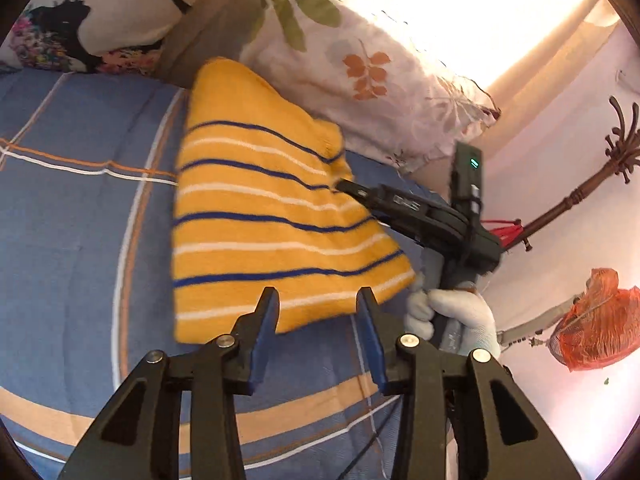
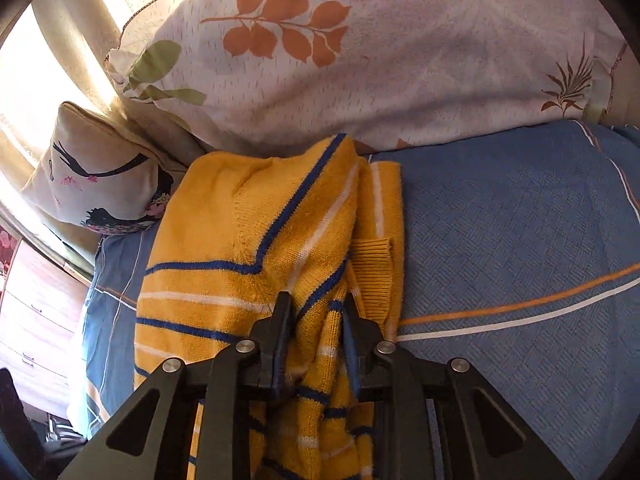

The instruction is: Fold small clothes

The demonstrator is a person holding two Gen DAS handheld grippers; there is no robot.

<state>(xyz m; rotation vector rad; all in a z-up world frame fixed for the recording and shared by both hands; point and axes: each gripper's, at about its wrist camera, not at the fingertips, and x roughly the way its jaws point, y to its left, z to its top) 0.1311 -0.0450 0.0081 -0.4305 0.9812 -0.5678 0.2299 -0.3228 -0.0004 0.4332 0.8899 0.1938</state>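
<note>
1. Sweater (image 1: pixel 276 216), yellow knit with blue and white stripes, lies on the bed (image 1: pixel 72 216), its far end against the leaf-print pillow (image 1: pixel 360 72).
2. In the left wrist view the sweater looks folded into a narrow, roughly flat shape, wider near the camera and tapering toward the pillow.
3. The left gripper (image 1: pixel 318 300) hovers at the sweater's near hem with its jaws spread wide and nothing between them; the blue pads (image 1: pixel 264 332) frame the hem.
4. The right gripper (image 1: pixel 344 186) reaches in from the right side, its tip on the sweater's right edge. A white-gloved hand (image 1: pixel 452 316) holds its handle.
5. In the right wrist view the right gripper (image 2: pixel 316 300) is closed down on a bunched fold of sweater (image 2: pixel 240 240), the knit filling the narrow gap between the jaws and trailing back under the camera.
6. A ribbed cuff (image 2: pixel 372 264) shows just right of the pinched fold, resting on the blue bed cover (image 2: pixel 520 220).
7. A second pillow (image 2: pixel 96 172) with a dark bird print sits to the left, beside the big pillow (image 2: pixel 360 60).
8. A wooden coat rack (image 1: pixel 580 196) and an orange mesh bag (image 1: pixel 592 320) stand off the bed by the wall.
</note>
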